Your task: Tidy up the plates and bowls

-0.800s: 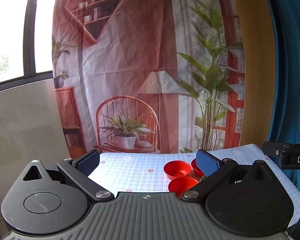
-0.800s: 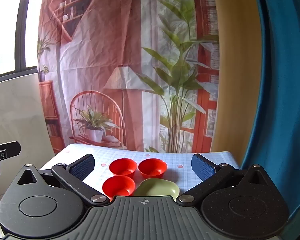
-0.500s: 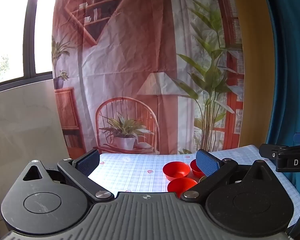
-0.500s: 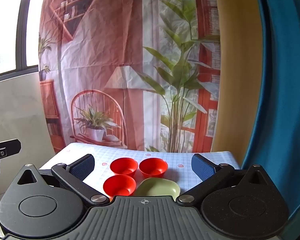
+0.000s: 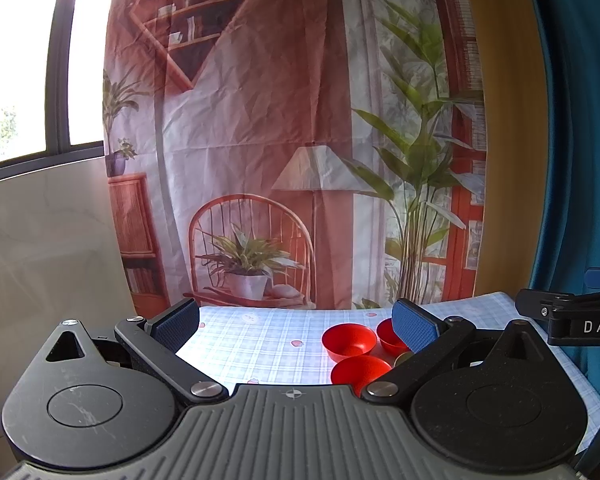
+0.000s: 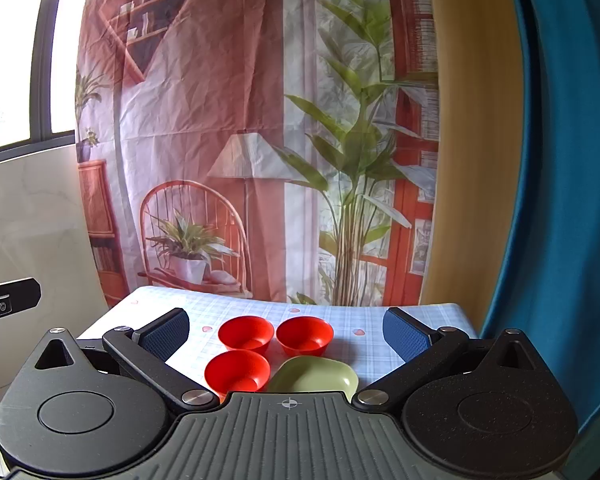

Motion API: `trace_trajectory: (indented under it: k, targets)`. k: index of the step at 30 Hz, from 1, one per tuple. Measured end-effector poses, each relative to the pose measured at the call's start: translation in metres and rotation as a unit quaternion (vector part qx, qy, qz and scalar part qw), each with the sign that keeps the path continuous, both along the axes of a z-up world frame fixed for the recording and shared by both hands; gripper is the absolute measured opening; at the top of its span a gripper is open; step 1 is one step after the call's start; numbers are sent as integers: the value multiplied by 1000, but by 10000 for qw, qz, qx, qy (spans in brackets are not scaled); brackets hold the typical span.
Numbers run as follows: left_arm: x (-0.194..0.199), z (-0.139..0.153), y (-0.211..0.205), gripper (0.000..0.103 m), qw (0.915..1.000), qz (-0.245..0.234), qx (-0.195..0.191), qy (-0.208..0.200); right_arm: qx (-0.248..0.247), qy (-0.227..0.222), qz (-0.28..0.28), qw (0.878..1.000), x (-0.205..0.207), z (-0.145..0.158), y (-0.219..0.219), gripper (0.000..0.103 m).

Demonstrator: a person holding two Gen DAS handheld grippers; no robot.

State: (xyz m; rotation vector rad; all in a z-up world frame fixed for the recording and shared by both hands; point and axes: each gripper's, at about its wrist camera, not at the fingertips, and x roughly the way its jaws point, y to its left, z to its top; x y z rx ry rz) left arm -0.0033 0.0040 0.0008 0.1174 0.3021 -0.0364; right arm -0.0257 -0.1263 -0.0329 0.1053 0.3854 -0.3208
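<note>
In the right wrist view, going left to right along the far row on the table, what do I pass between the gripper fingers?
Left finger pad → far-left red bowl → far-right red bowl → right finger pad.

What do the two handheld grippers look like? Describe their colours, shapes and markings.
Both the left gripper and the right gripper match: black linkage arms with silver pivot screws, round black side housings, a ribbed grey base with a small crosshair mark, and textured blue pads. White letters "DAS" show on the right gripper's side.
</note>
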Motion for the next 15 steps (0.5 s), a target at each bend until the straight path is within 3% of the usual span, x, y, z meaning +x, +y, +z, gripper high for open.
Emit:
trace_trajectory:
  k: [15]
  targets:
    - [-1, 1, 1, 103, 10000, 24, -25, -2, -35, -52, -11, 10000, -7, 7, 0, 103]
